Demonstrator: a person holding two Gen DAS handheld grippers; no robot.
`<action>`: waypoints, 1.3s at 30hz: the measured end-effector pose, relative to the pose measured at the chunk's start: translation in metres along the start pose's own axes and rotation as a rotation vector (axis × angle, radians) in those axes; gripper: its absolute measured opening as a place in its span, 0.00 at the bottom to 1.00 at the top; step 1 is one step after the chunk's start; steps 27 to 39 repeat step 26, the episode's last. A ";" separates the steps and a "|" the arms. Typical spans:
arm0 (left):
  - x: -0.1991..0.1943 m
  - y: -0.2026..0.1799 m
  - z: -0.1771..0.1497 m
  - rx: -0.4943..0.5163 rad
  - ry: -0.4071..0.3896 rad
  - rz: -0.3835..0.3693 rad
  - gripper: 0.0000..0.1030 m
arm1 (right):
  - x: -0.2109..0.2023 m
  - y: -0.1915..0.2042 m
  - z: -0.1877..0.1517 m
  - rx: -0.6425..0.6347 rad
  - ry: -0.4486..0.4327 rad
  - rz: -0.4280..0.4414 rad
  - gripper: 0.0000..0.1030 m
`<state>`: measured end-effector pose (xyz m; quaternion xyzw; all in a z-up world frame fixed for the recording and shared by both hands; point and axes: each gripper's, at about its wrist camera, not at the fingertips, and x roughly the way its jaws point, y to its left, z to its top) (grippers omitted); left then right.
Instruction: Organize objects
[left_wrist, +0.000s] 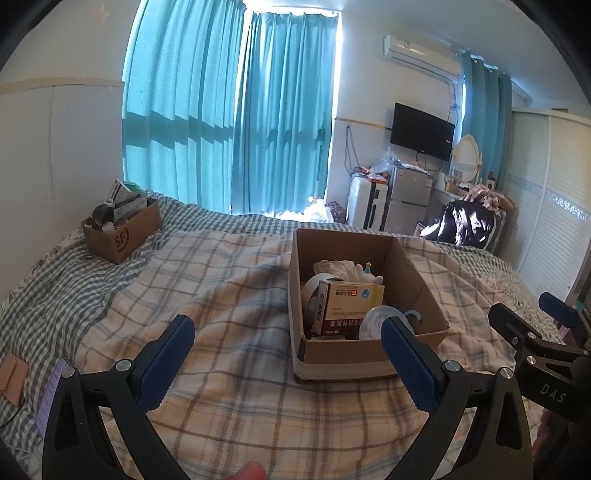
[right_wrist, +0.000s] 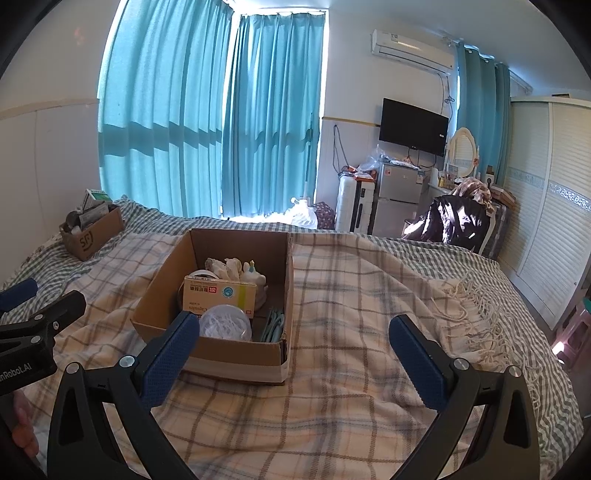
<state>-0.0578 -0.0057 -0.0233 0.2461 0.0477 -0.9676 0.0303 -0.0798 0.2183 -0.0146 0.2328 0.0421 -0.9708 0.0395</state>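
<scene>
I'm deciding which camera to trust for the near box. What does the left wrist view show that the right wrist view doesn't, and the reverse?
Only the left wrist view shows the grey hook at the near box's right edge, and a tan patch and purple strip on the bed at far left.

Only the right wrist view shows the teal items lying along the box's right wall and the blanket fringe.

Both show the near box, the medicine carton, the far box and both grippers open, left and right.
</scene>
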 end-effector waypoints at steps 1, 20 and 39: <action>0.000 0.001 0.000 -0.004 0.001 0.001 1.00 | 0.000 0.000 0.000 -0.001 0.000 -0.003 1.00; 0.001 -0.004 -0.001 0.024 0.007 0.000 1.00 | 0.003 -0.002 -0.001 0.019 0.009 0.003 1.00; 0.002 -0.004 -0.001 0.027 0.009 0.005 1.00 | 0.004 -0.001 -0.002 0.020 0.014 0.001 1.00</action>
